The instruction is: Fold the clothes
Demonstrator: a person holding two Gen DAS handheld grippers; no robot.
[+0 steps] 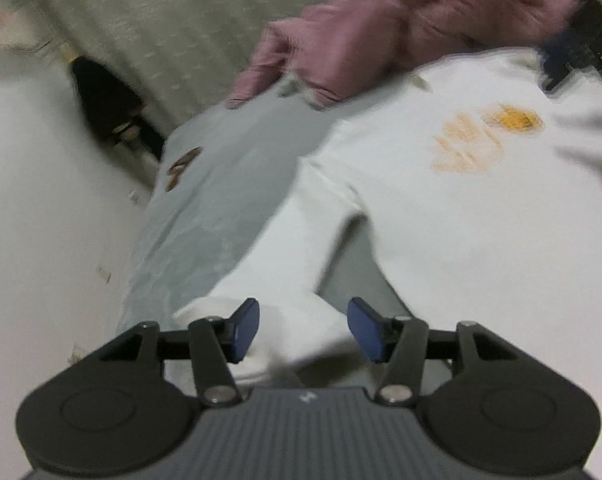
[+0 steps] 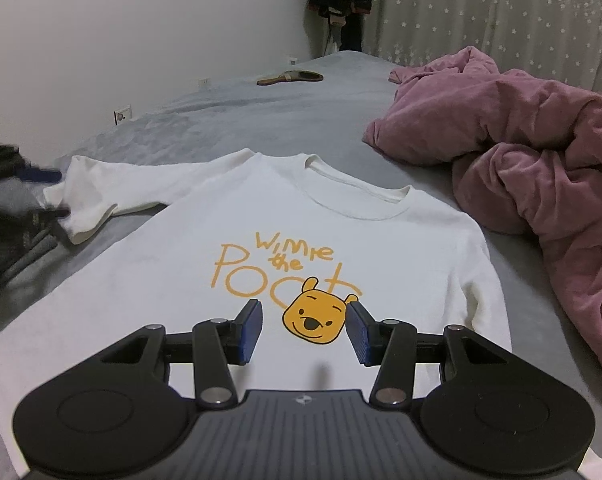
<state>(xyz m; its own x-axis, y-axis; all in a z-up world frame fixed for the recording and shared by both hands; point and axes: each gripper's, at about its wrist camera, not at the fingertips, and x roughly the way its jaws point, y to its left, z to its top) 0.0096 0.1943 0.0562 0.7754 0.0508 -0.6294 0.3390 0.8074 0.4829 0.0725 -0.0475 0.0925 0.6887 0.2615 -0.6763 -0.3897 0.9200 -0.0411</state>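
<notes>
On the chest of the white long-sleeved cotton sweatshirt (image 2: 285,240) lying face up on the grey bed we read an orange hand-drawn print (image 2: 277,268), "Winnie the" in small letters above a large "Pooh", whose last letters run behind a yellow cartoon bear face (image 2: 311,320). In the left wrist view we see the same print (image 1: 485,136) only as blurred orange strokes and a yellow patch, and we cannot read it there. On the grey ribbed body of each tool sits a small pale logo mark (image 2: 302,399), too small for us to make out.
</notes>
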